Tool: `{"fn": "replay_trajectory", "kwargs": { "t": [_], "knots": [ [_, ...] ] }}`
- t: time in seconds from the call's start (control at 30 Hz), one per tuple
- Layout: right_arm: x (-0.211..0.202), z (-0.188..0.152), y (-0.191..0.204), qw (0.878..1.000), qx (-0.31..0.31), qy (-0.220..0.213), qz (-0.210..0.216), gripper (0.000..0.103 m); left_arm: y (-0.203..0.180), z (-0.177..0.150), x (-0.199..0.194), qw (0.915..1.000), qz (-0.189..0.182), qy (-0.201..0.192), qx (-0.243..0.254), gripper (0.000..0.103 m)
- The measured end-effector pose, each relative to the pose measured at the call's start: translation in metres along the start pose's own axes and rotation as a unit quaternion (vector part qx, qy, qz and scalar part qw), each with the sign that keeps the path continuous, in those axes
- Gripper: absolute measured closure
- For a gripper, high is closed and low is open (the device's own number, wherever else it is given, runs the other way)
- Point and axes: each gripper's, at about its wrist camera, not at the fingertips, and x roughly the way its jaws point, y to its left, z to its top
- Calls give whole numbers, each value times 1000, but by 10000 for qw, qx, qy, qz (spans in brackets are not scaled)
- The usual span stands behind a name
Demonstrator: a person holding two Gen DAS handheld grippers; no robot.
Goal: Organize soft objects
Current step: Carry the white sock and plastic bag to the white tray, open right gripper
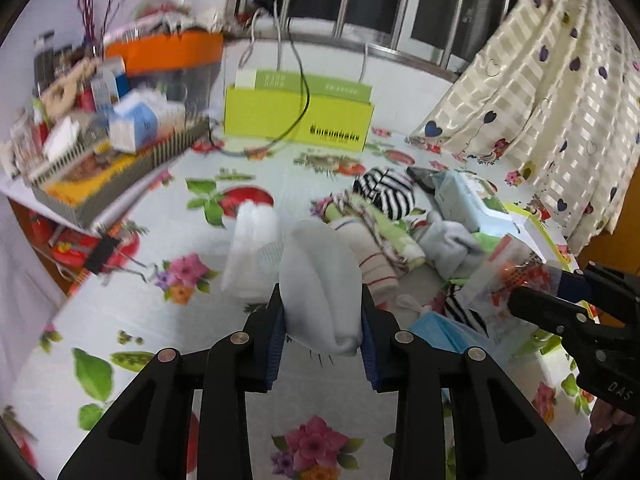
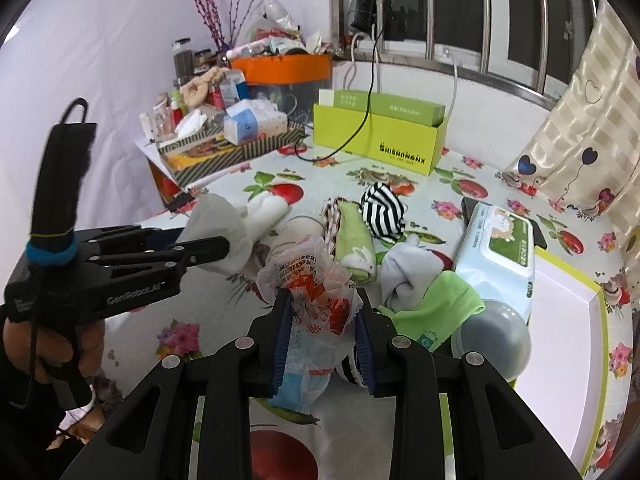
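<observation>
Up front, the left gripper point(image 1: 322, 312) has its blue pads pressed on a white sock point(image 1: 320, 292) lifted off the table, while the right gripper point(image 2: 322, 328) pinches a crinkled printed plastic bag point(image 2: 316, 280) just beside the heap of soft things; only the right wrist view shows the grey bowl point(image 2: 494, 334) against the wet-wipes pack point(image 2: 500, 248) and the hand point(image 2: 86, 344) on the left tool. Beyond them lie the striped sock point(image 2: 382, 212), a green towel point(image 2: 354, 240) and a grey sock point(image 2: 408, 268) on the flower-and-fruit tablecloth point(image 1: 168, 312); further back a lime-green box point(image 2: 380, 136), a cluttered orange container point(image 2: 282, 68), a heart-print curtain point(image 1: 540, 92) and a barred window point(image 2: 460, 8).
</observation>
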Motion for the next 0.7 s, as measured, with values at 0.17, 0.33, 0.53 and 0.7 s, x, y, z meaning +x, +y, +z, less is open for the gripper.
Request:
{"fn": "replay_trajectory", "kwargs": {
  "t": [0.17, 0.33, 0.53, 0.7],
  "knots": [
    [-16, 0, -1, 9998, 39, -173, -39, 75, -15, 5, -17, 9994, 122, -227, 240, 69],
    [-31, -1, -8, 9994, 121, -308, -102, 75, -30, 8, -26, 9985, 86, -329, 420, 69],
    [-46, -5, -18, 9986, 228, -431, -188, 75, -49, 11, -32, 9973, 38, -412, 603, 69],
    [-57, -8, -29, 9978, 320, -509, -290, 75, -64, 17, -34, 9963, -21, -473, 721, 69]
  ]
}}
